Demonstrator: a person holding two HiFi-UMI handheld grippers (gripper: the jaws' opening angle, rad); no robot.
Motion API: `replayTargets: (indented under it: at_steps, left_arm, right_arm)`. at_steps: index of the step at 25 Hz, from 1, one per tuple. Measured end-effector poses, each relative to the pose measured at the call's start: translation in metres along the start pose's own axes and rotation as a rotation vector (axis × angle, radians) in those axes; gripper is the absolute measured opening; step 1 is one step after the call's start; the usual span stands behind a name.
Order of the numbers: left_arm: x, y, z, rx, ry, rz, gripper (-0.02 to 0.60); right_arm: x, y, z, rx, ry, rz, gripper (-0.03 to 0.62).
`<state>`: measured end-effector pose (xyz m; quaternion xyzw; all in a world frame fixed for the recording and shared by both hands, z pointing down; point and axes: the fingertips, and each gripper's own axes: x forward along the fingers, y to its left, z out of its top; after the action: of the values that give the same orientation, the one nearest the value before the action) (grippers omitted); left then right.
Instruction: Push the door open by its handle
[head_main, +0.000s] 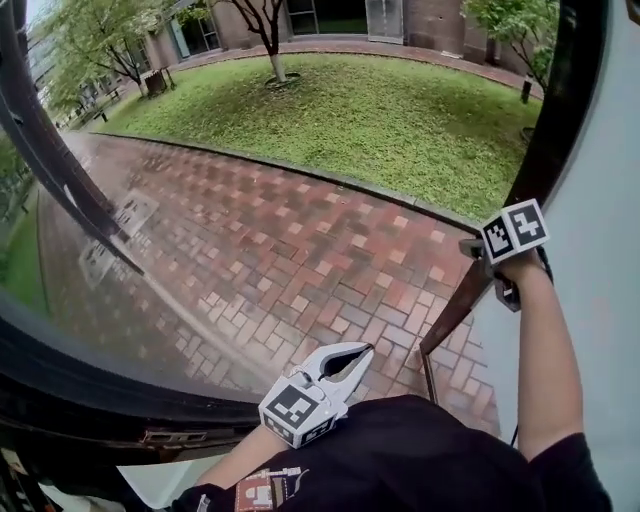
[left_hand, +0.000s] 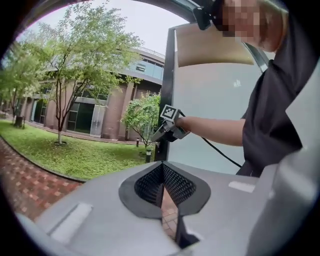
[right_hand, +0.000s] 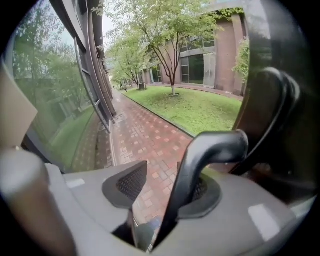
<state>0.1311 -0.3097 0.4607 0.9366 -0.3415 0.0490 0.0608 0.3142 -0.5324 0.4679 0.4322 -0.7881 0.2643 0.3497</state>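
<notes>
The door (head_main: 600, 200) is a pale panel with a dark edge, swung out over the brick path. Its black curved handle (right_hand: 212, 150) runs up between the jaws of my right gripper (right_hand: 167, 175). The handle lies against the right pad, and the left pad (right_hand: 131, 181) stands apart from it with a gap. From the head view, my right gripper (head_main: 480, 252) is at the door's edge at arm's length, its marker cube on top. My left gripper (head_main: 362, 352) hangs near my chest, tips together, holding nothing. The left gripper view shows its pads (left_hand: 172, 182) meeting, and the right gripper (left_hand: 167, 131) at the door beyond.
A red brick path (head_main: 270, 250) runs outside, bordered by a lawn (head_main: 380, 110) with trees and a brick building behind. A dark-framed glass wall (head_main: 60, 190) stands along the left. The dark door frame (head_main: 120, 400) crosses below.
</notes>
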Motion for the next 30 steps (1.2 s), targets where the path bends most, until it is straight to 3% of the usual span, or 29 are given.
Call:
replayTargets:
  at_steps: [7, 11, 14, 20, 26, 30]
  left_arm:
    - [0.145, 0.013, 0.039, 0.033, 0.012, -0.127, 0.0]
    - [0.205, 0.03, 0.038, 0.042, 0.028, -0.21, 0.0]
    - [0.25, 0.057, 0.03, 0.014, 0.038, -0.276, 0.0]
    - [0.32, 0.144, 0.047, 0.042, 0.019, -0.361, 0.0]
    - [0.377, 0.223, 0.045, 0.05, 0.049, -0.419, 0.0]
    - [0.417, 0.236, 0.05, 0.027, 0.053, -0.437, 0.0]
  right_arm:
    - [-0.017, -0.102, -0.002, 0.087, -0.021, -0.03, 0.194]
    - [-0.024, -0.157, -0.012, 0.133, -0.019, -0.081, 0.198]
    - [-0.034, -0.204, -0.026, 0.174, -0.02, -0.157, 0.198]
    - [-0.078, -0.283, -0.056, 0.258, -0.007, -0.334, 0.198]
    - [-0.106, -0.333, -0.102, 0.374, 0.023, -0.409, 0.192]
    - [-0.123, -0.369, -0.111, 0.405, 0.039, -0.476, 0.189]
